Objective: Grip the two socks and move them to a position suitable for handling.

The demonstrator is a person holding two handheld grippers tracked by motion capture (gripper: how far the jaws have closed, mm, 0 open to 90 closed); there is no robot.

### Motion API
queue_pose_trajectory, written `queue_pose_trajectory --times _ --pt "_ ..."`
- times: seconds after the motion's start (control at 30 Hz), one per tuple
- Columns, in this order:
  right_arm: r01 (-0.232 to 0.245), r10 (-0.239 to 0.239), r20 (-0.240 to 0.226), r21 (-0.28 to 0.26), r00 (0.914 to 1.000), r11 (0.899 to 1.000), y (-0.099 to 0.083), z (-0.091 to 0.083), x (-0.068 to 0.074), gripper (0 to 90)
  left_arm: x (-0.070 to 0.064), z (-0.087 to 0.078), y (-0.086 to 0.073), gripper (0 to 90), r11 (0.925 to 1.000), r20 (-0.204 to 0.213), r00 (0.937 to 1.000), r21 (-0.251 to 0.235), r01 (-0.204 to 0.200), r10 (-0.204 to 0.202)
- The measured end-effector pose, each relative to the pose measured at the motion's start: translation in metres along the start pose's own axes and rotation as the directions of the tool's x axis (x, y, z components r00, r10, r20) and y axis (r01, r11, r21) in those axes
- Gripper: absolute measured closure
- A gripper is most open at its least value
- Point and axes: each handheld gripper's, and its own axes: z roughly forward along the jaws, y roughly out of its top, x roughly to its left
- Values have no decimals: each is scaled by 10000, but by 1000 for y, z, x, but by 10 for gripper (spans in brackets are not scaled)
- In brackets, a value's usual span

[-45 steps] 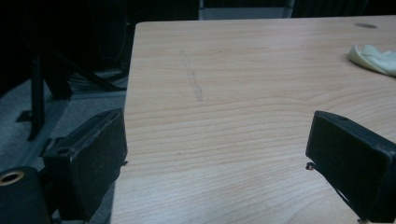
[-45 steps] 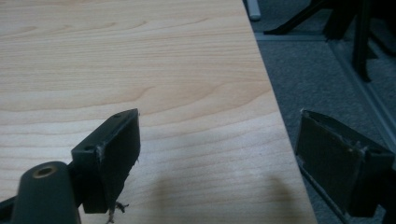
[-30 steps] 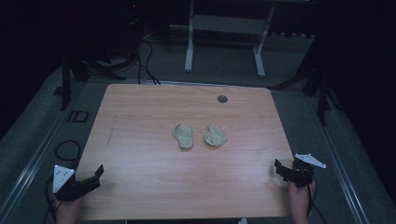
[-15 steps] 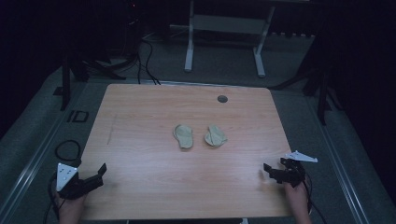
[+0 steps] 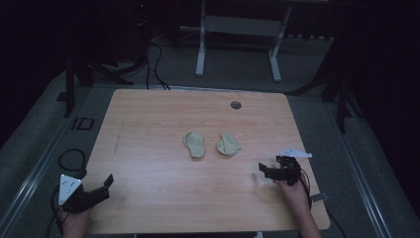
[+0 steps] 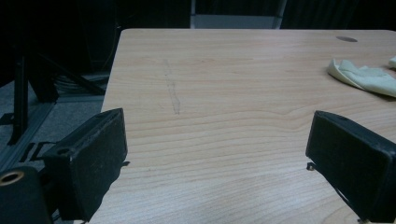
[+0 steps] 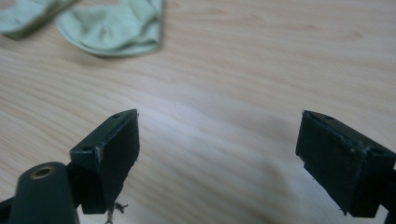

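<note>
Socks (image 5: 213, 144) lie mid-tabletop (image 5: 148, 124); right claw (image 5: 270, 172) spread at their four o'clock, left claw (image 5: 101, 186) spread at eight.

The scene was dim, with light falling mostly on the wooden table (image 5: 148, 148) while the surrounding floor sank into near black. No glare showed. In the right gripper view the pale cloth (image 7: 116, 28) and wood grain were softly blurred; the high view looked grainy.
</note>
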Motion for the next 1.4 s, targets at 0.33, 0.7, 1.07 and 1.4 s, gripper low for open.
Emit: queue_pose_trajectory --times 0.33,0.7,1.07,1.4 --pt "356 -349 -636 100 9974 9993 27 26 20 144 0 -1 0 56 10000 40 10000 -56 15 -15" --pt "614 -607 -675 93 9959 9981 56 48 39 136 1 -2 0 55 10000 132 9999 -65 66 -65" --pt "1166 -1139 -995 211 9885 9930 77 71 58 225 0 -1 1 55 9999 249 9997 -78 67 -65" --pt "1554 -1489 -955 655 9842 9857 86 104 73 338 0 -1 0 55 10000 362 9993 -72 59 -57"
